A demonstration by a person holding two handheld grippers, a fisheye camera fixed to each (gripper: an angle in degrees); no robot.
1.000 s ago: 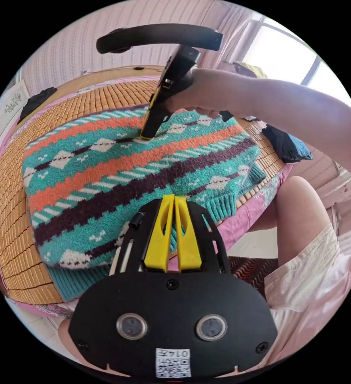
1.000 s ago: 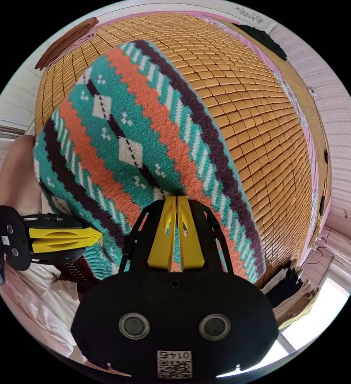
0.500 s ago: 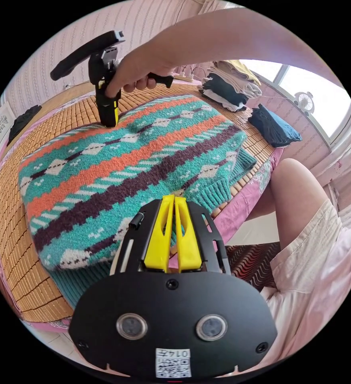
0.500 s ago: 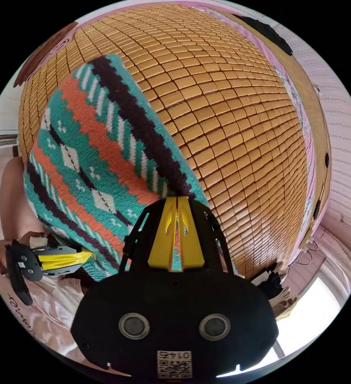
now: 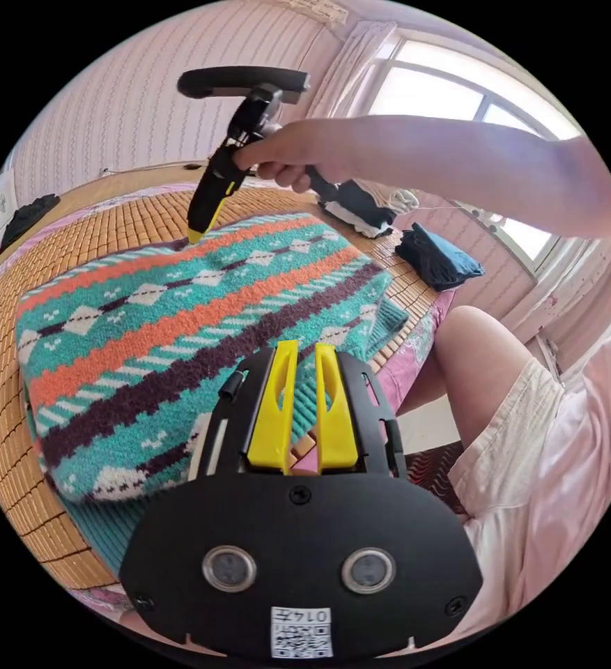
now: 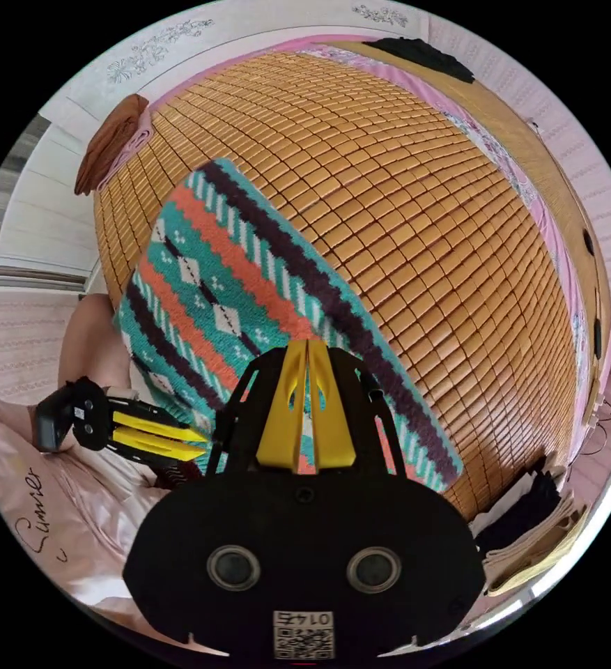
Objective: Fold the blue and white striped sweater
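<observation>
On the mat (image 6: pixel 416 209): folded sweater (image 5: pixel 180 313) | window (image 5: pixel 451 97) in left gripper view

Left gripper (image 5: pixel 302 348) opened; right gripper (image 5: pixel 195 235) lifted off sweater (image 5: pixel 180 327).

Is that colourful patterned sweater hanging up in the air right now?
No, the folded teal, orange and dark-striped knitted sweater lies flat on the woven bamboo mat covering the bed.
</observation>
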